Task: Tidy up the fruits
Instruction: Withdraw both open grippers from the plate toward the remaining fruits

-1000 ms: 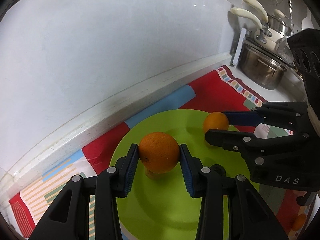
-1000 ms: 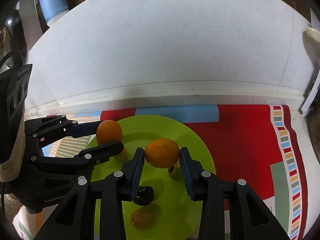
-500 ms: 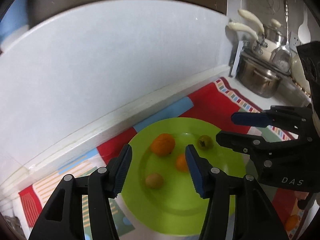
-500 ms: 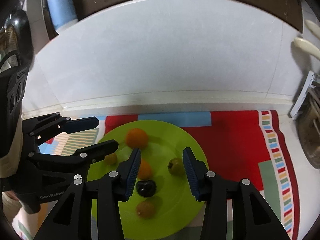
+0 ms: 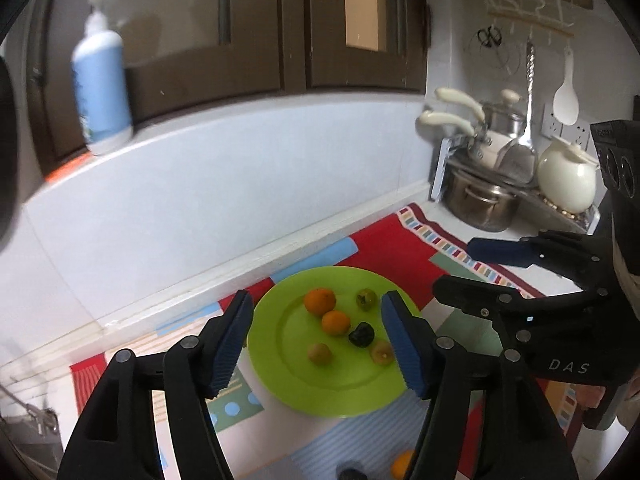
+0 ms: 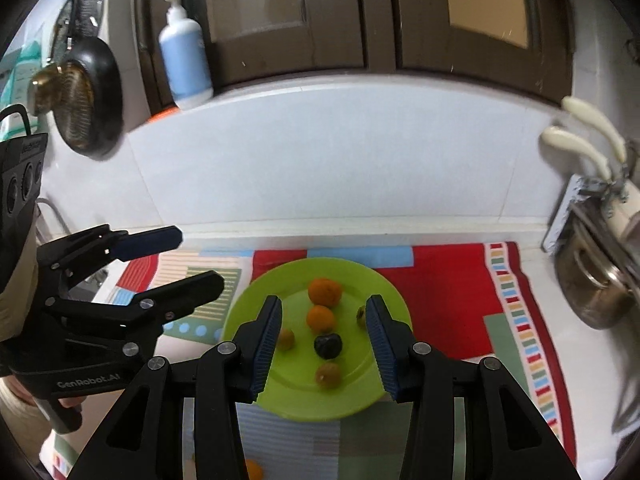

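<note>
Tools first: the left tool [image 5: 318,342] hangs over the counter with its jaws apart and nothing between them, having just been opening, and the right tool [image 6: 323,344] beside it is likewise parted and empty, its jaws also just widened. In the left wrist view the right tool shows at about 3 o'clock; in the right wrist view the left tool shows at 9 o'clock. Below both lies a green plate [image 5: 340,392] on a bright patterned mat [image 6: 448,280] spread over the counter [image 5: 448,216]. On the plate sit six fruits, none touching a tool: a large orange [image 6: 325,291] toward 12 o'clock, a smaller orange [image 6: 321,319] just below it, a greenish fruit [image 5: 366,299] toward 2 o'clock, a dark fruit [image 6: 327,345] near the middle, and two yellowish-brown fruits at 5 and 8 o'clock. Another orange [image 5: 401,464] lies on the mat off the plate, at 6 o'clock. Farther out, steel pots [image 5: 480,200] stand at the counter's right end, and a pump bottle [image 6: 185,60] stands on the ledge above the white wall.
</note>
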Motion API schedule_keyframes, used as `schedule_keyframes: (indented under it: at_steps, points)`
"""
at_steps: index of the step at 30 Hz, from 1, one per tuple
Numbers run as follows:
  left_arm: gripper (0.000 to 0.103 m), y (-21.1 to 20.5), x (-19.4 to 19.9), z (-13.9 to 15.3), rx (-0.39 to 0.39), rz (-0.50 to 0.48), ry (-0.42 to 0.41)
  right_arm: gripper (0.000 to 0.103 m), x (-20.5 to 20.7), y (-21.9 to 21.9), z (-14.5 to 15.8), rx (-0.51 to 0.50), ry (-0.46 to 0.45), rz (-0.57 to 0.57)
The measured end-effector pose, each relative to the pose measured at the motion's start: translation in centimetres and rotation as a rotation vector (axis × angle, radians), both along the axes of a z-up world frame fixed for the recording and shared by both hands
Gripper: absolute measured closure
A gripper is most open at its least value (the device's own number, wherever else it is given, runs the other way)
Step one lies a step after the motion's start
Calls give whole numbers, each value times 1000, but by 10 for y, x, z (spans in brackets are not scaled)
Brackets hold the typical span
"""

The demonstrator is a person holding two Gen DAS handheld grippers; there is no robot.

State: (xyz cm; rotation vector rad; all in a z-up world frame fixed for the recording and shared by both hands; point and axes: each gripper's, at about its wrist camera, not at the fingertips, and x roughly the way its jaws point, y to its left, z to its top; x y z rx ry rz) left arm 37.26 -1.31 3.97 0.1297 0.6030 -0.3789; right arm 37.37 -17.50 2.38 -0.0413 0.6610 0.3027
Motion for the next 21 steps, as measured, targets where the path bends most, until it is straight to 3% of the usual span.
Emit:
schedule_keyframes:
  at_steps: [1, 6, 9, 14, 16, 21]
  points:
    - [36, 2, -9, 3, -4, 1, -6, 46, -7, 0, 3, -6, -10, -12]
    - [33, 10, -39, 11, -23, 17, -16, 43, -44, 4, 15, -42, -44, -67]
    - [30, 15, -55, 15, -42, 34, -18, 34, -64, 4, 19, -52, -62, -109]
    - [24, 21, -82, 17, -65, 53, -31, 34, -96, 2, 23, -72, -80, -180]
    - [20, 22, -92, 16, -60, 60, -41, 28, -108, 0, 23, -65, -83, -213]
    - [13, 26, -112, 10, -35, 91, -78, 27, -138, -6, 20, -56, -98, -313]
